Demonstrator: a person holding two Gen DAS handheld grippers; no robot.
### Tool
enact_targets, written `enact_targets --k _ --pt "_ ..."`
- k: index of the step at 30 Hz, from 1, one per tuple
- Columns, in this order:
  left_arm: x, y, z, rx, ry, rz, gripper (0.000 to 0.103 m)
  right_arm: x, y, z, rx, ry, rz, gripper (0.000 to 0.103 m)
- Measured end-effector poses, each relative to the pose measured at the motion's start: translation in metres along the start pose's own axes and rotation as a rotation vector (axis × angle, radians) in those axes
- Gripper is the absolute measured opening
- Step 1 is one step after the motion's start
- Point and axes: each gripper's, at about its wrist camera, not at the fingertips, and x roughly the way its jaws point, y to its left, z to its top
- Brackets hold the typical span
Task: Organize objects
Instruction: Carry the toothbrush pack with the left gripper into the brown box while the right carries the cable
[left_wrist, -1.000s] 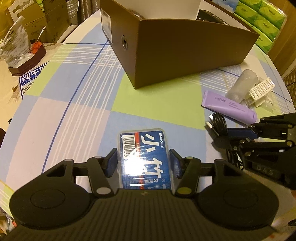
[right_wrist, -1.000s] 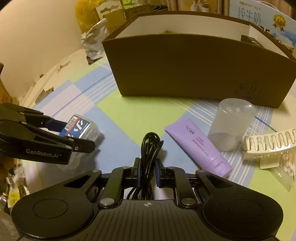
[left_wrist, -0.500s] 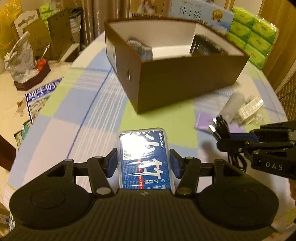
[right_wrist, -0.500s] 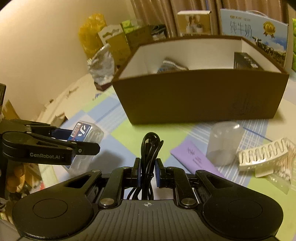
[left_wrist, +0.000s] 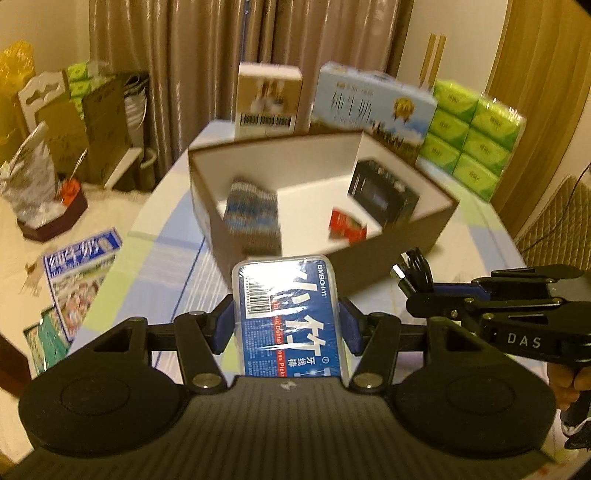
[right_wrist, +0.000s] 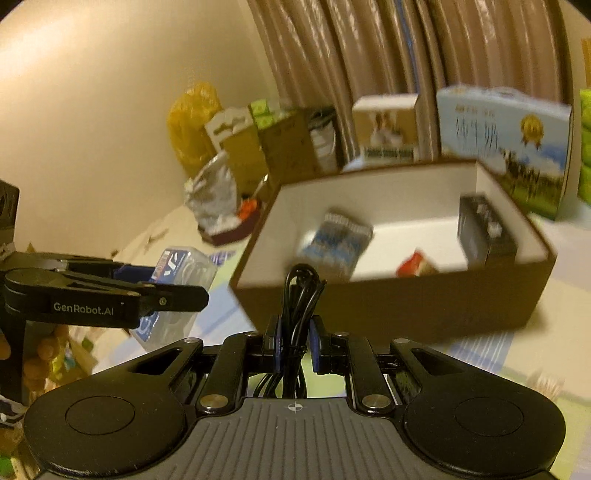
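both loads are on the way to the brown box (left_wrist: 402, 254). the left gripper (left_wrist: 286, 325) clamps the floss pick case (left_wrist: 288, 314), the right gripper (right_wrist: 295, 341) pinches the black cable (right_wrist: 299, 295), both short of its near wall. next move, i think: carry them over the rim, then release.

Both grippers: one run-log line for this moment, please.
left gripper: shut on floss pick box | right gripper: shut on black cable | both raised short of open brown box
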Motion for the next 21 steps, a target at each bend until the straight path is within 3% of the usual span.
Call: enact_targets --k 11,21 --pt "0.028 0.002 0.072 0.015 -0.072 -0.018 0.053 0.014 -0.027 0.060 -0.021 -0.067 -0.036 0.012" --pt "0.082 0.005 0.104 0.000 -0.006 -0.029 0.053 0.051 -0.058 0.082 -0.058 -0.009 -0.072 0.012"
